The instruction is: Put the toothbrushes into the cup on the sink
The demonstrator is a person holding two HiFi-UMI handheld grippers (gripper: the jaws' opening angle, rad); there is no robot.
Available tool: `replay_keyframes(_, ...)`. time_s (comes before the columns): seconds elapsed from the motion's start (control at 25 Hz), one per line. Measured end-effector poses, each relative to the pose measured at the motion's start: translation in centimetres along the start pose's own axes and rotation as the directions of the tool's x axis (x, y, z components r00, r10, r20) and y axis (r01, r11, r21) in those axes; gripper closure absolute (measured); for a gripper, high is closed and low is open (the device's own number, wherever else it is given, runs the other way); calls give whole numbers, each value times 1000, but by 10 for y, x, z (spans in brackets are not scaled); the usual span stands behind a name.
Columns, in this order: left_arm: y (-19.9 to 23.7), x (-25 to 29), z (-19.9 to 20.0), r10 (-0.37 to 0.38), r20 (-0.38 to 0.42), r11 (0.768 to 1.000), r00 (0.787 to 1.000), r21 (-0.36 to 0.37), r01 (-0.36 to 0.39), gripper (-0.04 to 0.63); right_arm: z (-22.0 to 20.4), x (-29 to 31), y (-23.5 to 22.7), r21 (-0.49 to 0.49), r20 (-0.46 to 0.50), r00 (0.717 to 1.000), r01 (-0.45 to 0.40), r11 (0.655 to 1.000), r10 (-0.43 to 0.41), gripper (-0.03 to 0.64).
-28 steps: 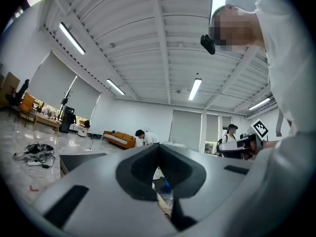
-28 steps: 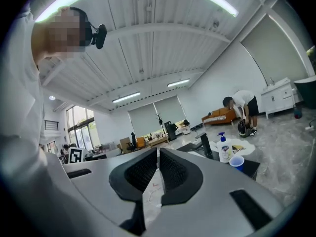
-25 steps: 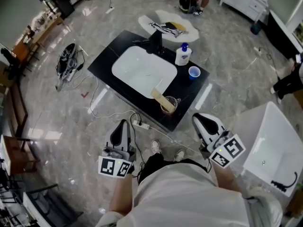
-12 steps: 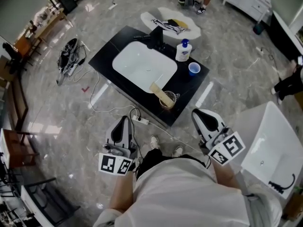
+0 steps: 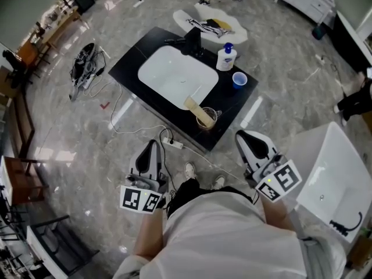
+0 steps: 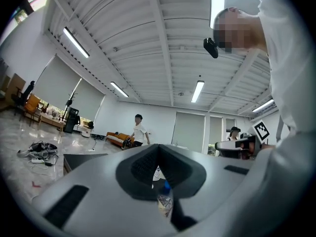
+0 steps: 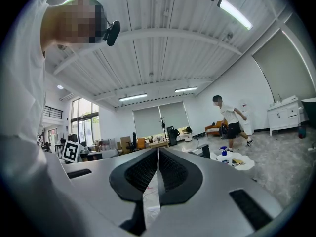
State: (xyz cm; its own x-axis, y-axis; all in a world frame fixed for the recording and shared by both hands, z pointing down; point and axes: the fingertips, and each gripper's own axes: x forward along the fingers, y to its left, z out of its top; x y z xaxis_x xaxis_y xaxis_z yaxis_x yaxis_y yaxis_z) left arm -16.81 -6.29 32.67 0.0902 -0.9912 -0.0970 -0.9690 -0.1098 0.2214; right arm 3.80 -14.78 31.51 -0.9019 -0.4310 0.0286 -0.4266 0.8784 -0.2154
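Observation:
The black sink counter with its white basin stands on the floor ahead of me. At its near edge is a clear glass cup, and a beige toothbrush leans out of it toward the basin. A blue cup and a soap bottle stand further back on the right. My left gripper and right gripper hang low near my body, short of the counter. Both are shut and hold nothing. Under the left gripper's closed tips the glass cup shows. The right gripper points into the room.
A power strip with its cable lies on the floor before the counter. A white basin unit stands at my right. A white mat with small items lies behind the sink, and a cable bundle to its left. A person walks in the background.
The person behind the sink has walked almost out of the head view. The view has shifted slightly. Both grippers stay shut and in about the same place.

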Motion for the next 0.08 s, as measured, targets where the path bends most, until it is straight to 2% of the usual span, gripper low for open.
replay_keyframes(0.08, 1, 1, -4, -2, -5, 1000, 1000, -14, 2, 592, -1, 0, 1, -7, -4, 1000, -1, 1000, 0, 575)
